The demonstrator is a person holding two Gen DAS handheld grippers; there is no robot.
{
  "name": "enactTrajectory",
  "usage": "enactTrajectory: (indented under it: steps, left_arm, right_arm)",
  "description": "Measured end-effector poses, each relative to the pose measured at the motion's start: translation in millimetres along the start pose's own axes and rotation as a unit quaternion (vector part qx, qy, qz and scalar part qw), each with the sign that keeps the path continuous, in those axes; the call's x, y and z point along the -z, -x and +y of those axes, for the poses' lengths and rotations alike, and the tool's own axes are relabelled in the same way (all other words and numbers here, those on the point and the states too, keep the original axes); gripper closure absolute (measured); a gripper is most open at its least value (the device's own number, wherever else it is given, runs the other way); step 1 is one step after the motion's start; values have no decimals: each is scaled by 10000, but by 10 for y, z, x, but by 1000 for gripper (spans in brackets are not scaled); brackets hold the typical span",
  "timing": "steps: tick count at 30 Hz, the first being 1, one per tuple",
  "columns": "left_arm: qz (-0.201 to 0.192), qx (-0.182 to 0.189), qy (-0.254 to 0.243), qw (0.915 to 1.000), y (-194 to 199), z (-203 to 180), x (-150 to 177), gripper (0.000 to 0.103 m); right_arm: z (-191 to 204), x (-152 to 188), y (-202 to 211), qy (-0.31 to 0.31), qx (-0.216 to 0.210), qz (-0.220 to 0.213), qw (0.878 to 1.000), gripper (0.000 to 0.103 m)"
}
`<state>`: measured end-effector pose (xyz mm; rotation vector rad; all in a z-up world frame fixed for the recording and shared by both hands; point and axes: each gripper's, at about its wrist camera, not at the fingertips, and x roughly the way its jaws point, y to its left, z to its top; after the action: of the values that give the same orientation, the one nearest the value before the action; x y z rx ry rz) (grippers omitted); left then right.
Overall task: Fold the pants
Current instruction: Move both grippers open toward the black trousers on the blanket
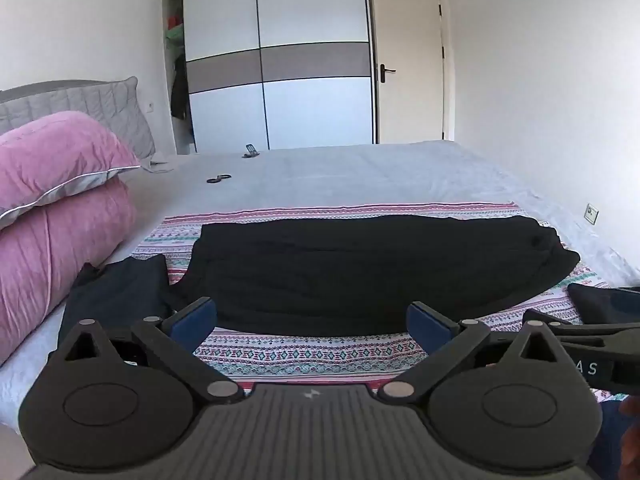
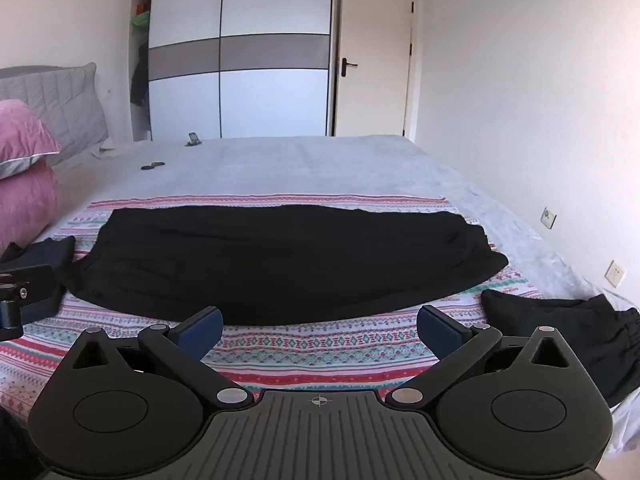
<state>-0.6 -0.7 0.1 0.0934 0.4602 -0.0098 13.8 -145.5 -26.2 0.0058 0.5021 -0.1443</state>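
Note:
Black pants [image 1: 372, 268] lie flat and lengthwise across a patterned striped cloth [image 1: 304, 354] on the bed, one end at the left, the other bunched at the right. In the right wrist view the same pants [image 2: 280, 260] stretch across the middle. My left gripper [image 1: 312, 320] hovers just short of the pants' near edge, open, nothing between its blue pads. My right gripper [image 2: 320, 326] is likewise open and empty before the near edge. The right gripper's body [image 1: 592, 344] shows at the right edge of the left wrist view; the left gripper's body [image 2: 20, 292] shows at the left of the right wrist view.
A folded dark garment [image 1: 116, 300] lies left of the pants; another dark pile [image 2: 568, 336] sits at the right. Pink pillows [image 1: 52, 208] are stacked at the left. Small black objects [image 1: 219, 179] rest on the grey bedcover [image 1: 360, 176]. Wardrobe [image 1: 280, 56] and door [image 1: 408, 60] stand behind.

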Motion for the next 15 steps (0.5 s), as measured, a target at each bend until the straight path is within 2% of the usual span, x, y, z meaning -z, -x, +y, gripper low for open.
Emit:
enactTrajectory:
  steps: [6, 8, 15]
  left_arm:
    - [24, -10, 40, 10000, 60, -62, 34, 5]
    - [204, 63, 59, 9998, 0, 8, -16, 5]
    - [302, 51, 63, 9995, -106, 48, -26, 5]
  right_arm:
    - [11, 15, -1, 11, 38, -29, 10000, 0]
    - [-4, 16, -4, -8, 17, 8, 10000, 0]
    - [8, 23, -58, -9, 0, 130, 9999, 0]
